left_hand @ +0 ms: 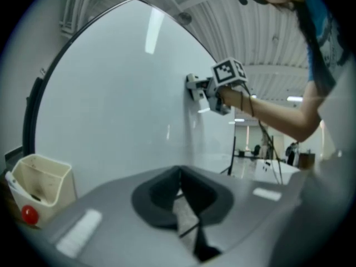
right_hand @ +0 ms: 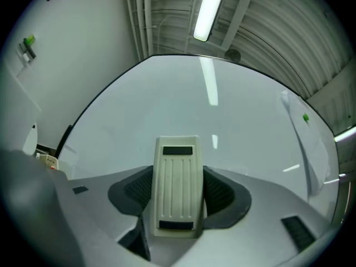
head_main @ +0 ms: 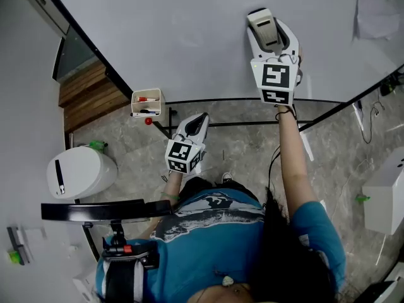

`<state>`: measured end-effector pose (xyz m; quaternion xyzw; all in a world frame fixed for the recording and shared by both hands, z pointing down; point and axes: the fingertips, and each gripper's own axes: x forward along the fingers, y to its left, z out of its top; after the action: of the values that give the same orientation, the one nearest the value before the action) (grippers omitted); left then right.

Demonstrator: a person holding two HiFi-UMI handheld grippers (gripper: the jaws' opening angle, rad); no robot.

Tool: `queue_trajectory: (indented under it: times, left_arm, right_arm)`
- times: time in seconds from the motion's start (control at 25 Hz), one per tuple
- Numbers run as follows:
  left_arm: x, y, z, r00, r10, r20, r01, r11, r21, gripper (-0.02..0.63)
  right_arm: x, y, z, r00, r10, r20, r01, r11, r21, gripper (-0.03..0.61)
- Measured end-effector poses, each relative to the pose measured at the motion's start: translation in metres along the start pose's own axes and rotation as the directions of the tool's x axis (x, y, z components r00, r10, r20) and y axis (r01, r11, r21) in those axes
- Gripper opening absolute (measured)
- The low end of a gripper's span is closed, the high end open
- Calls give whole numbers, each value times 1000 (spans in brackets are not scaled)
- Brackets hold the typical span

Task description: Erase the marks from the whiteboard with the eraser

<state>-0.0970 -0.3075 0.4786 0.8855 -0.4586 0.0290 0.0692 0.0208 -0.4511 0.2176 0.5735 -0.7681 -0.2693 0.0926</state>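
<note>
The whiteboard fills the upper head view; no marks show on it in any view. My right gripper is raised against the board, shut on a cream ribbed eraser, also the eraser in the head view. In the left gripper view the right gripper presses the board at arm's length. My left gripper hangs low near the board's bottom edge, shut with nothing between its dark pads.
A cream holder with a red-capped marker hangs at the board's lower edge, also the holder in the left gripper view. A white round bin stands on the floor at left. Black stand bars run below the board.
</note>
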Motion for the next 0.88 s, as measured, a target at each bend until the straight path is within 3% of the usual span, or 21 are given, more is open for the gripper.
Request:
queue_trajectory:
  times: [0.24, 0.44, 0.88]
  left_arm:
    - [26, -23, 6, 999, -38, 1, 38, 999, 10, 6]
    - [39, -31, 6, 999, -32, -2, 32, 999, 13, 6]
    - [49, -46, 4, 1000, 24, -6, -24, 1000, 18, 6]
  right_arm:
    - [-14, -96, -9, 995, -99, 1, 99, 992, 79, 262]
    - [-21, -143, -22, 991, -135, 6, 133, 981, 139, 262]
    - [-29, -141, -26, 995, -85, 55, 74, 981, 178, 262]
